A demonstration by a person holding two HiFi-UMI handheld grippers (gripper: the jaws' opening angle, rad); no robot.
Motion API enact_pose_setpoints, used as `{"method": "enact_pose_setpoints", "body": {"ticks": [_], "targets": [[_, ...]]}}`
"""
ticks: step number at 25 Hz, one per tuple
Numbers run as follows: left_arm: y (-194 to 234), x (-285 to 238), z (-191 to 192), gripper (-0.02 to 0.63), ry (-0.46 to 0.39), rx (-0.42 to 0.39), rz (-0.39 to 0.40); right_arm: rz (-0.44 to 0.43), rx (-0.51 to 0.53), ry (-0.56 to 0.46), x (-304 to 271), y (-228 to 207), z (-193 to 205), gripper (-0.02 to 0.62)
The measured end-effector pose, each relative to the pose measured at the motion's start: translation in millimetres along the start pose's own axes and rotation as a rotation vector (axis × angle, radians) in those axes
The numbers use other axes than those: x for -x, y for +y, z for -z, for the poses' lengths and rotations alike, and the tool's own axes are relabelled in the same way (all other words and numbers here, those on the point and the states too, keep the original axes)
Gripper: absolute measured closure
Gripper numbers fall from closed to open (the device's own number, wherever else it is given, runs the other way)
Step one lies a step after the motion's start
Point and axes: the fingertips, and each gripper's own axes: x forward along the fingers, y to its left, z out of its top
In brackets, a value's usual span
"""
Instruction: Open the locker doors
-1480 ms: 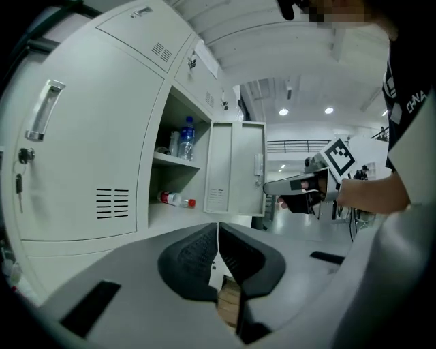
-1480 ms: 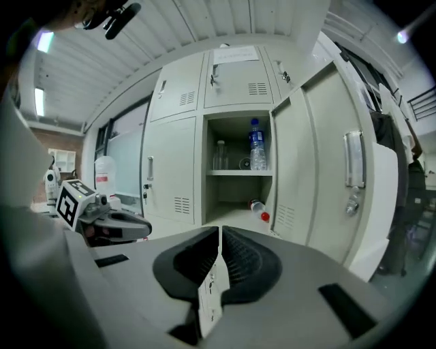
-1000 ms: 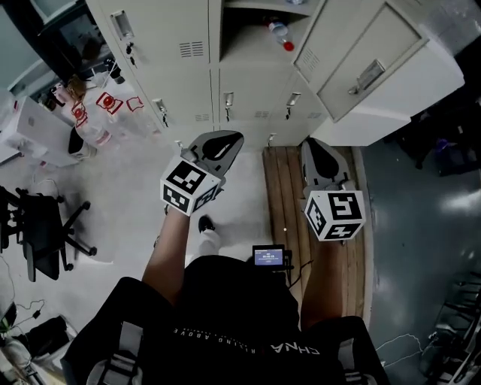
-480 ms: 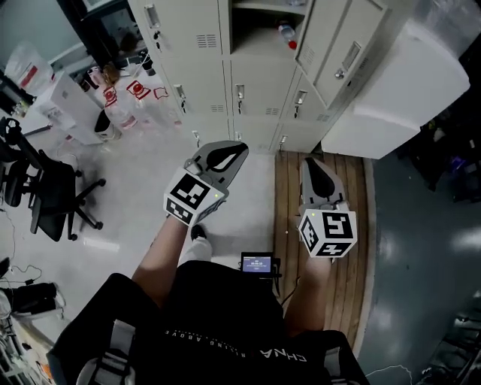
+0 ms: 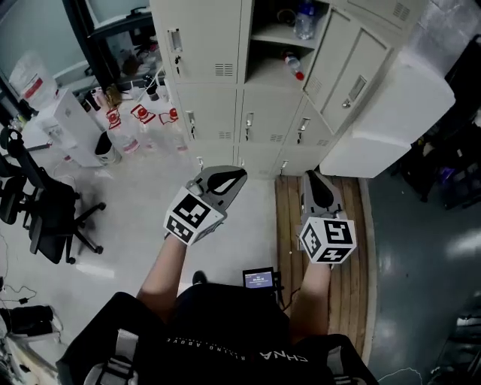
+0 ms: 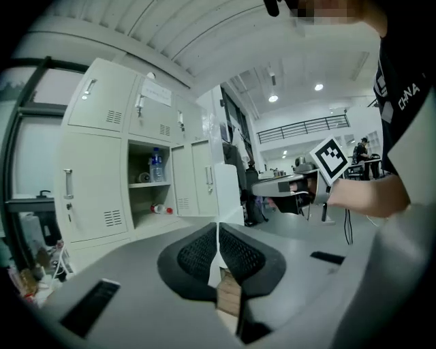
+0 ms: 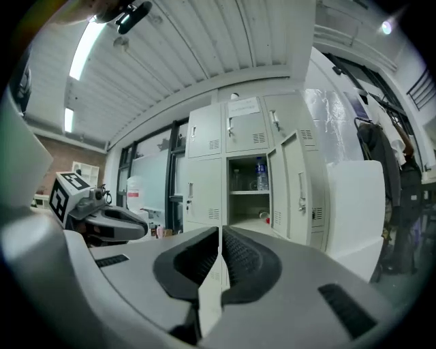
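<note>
I'm holding left gripper [image 5: 237, 177] and right gripper [image 5: 311, 179] pinched shut, empty, facing lockers [image 5: 207, 37] at 12 o'clock; open door [image 5: 353, 79] hanging at 1, lower doors [image 5: 259, 124] closed. Approaching or finishing, either fits.

"CHNA" on person's black shirt [image 5: 289, 352]

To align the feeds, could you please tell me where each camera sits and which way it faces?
Head view: on the person's head, steeply down onto both forearms, the left gripper, right gripper and beige metal lockers.
Left gripper view: on that gripper, along its shut jaws toward the lockers; right gripper visible.
Right gripper view: likewise, shut jaws toward the lockers; left gripper visible.
All share the open compartment with a clear plastic bottle.
</note>
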Motion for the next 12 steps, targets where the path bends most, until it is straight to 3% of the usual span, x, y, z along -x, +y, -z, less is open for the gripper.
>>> {"method": "enact_pose_setpoints", "body": {"ticks": [4,8,12], "targets": [[8.9,33.7,7.1,0.581,-0.034,0.003,0.064,-0.073,0.036,0.024,-15.1,50.5,-5.1,0.554],[21.2,48.6,6.8,0.581,-0.053,0.050,0.016,-0.084,0.085,0.072,-13.3,73.6,0.6,0.554],[21.6,54.6,3.6,0.581,-0.075,0.036,0.032,-0.093,0.100,0.084,-12.2,80.8,3.8,0.554]]}}
